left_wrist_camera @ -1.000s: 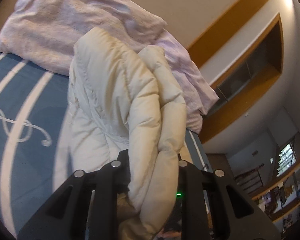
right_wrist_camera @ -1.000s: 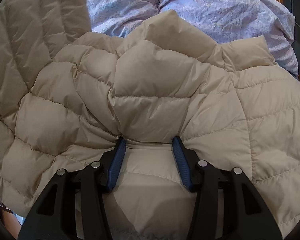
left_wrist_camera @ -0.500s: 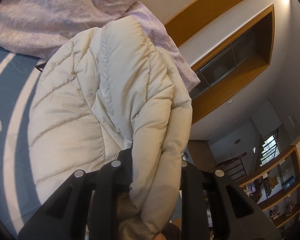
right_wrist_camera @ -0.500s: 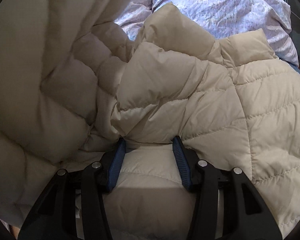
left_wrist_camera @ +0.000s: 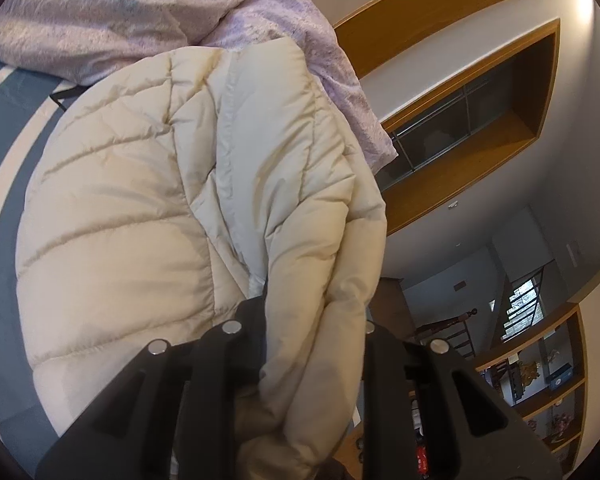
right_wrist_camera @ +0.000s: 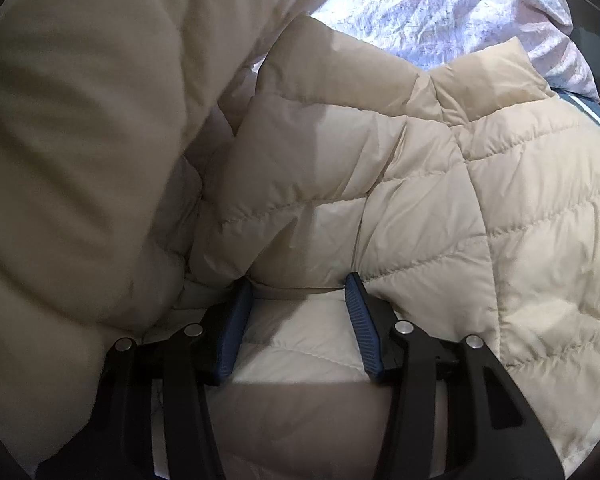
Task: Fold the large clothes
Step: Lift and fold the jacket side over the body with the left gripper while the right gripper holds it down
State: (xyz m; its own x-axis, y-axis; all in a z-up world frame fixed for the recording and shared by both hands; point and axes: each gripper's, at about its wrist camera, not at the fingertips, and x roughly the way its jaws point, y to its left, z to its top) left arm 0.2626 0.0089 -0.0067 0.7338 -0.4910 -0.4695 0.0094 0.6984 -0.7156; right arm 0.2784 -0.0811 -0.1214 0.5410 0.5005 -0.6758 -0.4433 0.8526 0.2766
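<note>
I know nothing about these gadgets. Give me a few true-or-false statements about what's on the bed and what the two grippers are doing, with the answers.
1. The left gripper is clamped on a thick fold of the cream puffer jacket. True.
2. The right gripper hangs free of the jacket. False: padded jacket fabric sits between its blue pads.
3. The jacket is bright red. False: it is cream.
4. A lilac patterned duvet is bunched on the bed behind the jacket. True.
5. The bed cover is plain white. False: it is blue with white stripes.
</note>
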